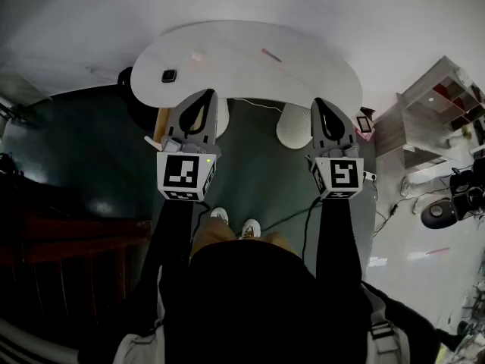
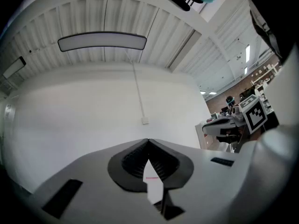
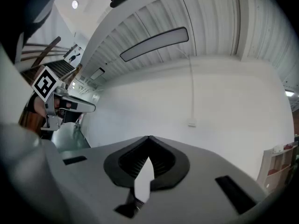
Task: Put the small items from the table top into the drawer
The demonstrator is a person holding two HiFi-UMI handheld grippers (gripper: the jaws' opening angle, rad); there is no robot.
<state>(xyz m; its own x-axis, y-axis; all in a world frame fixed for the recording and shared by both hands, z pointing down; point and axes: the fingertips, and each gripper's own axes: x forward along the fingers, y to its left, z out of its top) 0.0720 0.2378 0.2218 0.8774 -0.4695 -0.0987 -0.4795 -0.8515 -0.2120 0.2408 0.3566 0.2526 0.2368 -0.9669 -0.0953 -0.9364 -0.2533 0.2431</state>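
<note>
The white rounded table top (image 1: 303, 67) lies ahead of me. On it are a small black square item (image 1: 168, 75), a pale pink item (image 1: 197, 55) and a thin pink pen (image 1: 271, 54). My left gripper (image 1: 207, 94) is held just short of the table's near edge, jaws shut and empty. My right gripper (image 1: 319, 103) hangs level with it on the right, also shut with nothing in it. In the left gripper view the pads (image 2: 135, 160) meet at the tip, and the pen (image 2: 152, 177) shows through the slit below. No drawer is plainly visible.
A white round stool (image 1: 297, 126) stands under the table's near edge between the grippers. An open shelf unit (image 1: 443, 105) and cables are at the right. Dark wooden furniture (image 1: 61, 233) is at the left. The person's shoes (image 1: 233, 222) rest on the dark floor.
</note>
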